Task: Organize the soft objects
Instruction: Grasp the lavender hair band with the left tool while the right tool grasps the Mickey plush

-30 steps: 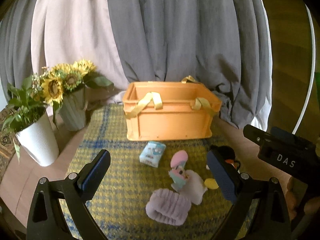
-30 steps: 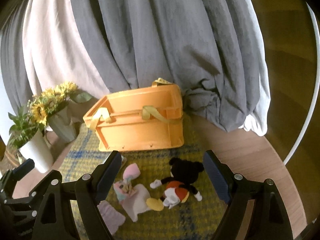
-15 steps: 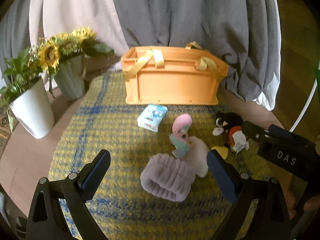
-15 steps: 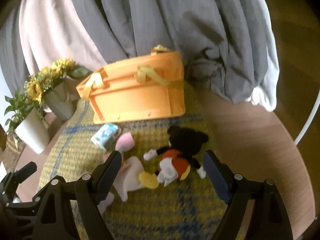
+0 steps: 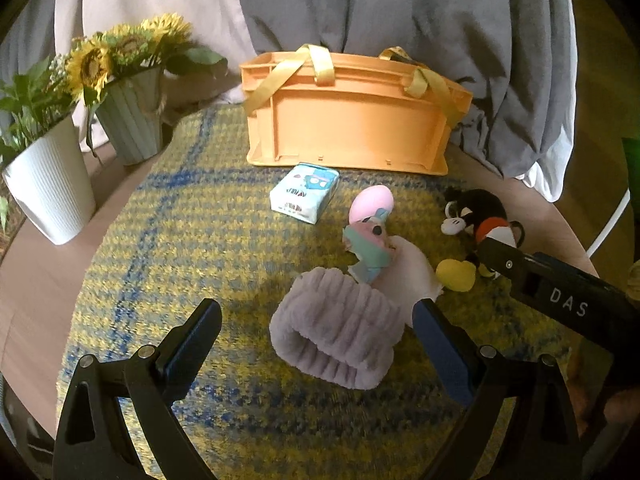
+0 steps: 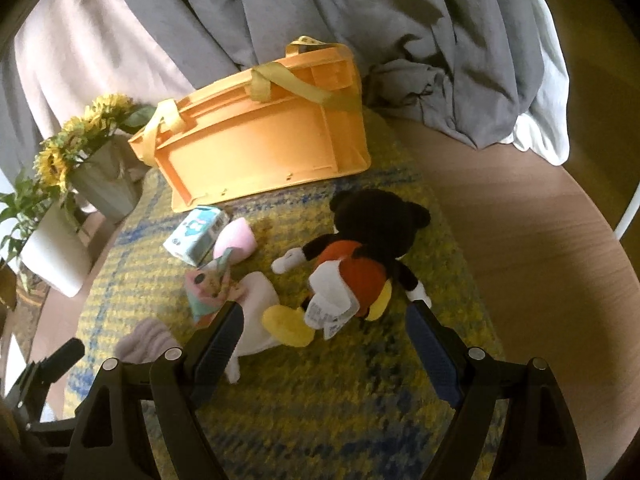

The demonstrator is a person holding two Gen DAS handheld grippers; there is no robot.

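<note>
two hand-held grippers hang low over a yellow-and-blue plaid mat, both with fingers spread wide and nothing between them. nearest the left gripper lies a lilac ribbed headband, a flattened loop directly ahead in the gap between the fingers, closer to the right-hand finger than to the left-hand one. its long axis runs roughly crosswise to the gripper's line of sight, tilting down to the right, so the fingers bracket its length, not its width; a clean pinch looks likelier across the narrow dimension, which would call for a turn of the wrist.

the right gripper sits over a black mouse plush in red shorts, lying on the mat with its yellow feet and white sewn-in tag toward the fingers and its head pointing away toward the crate. the plush's long axis runs nearly along the gripper's view, its lower body centred between the fingers. judged from this, each hand has its own nearest target: left for the headband, right for the plush.

between the two, a pale pink cloth and a pastel doll toy touch each other, the cloth's edge just beside the headband. farther on lies a small tissue pack, then the orange crate with yellow straps, standing at the mat's far edge. nothing is seen inside it from here. sunflowers and a white pot stand far left before grey drapes.
</note>
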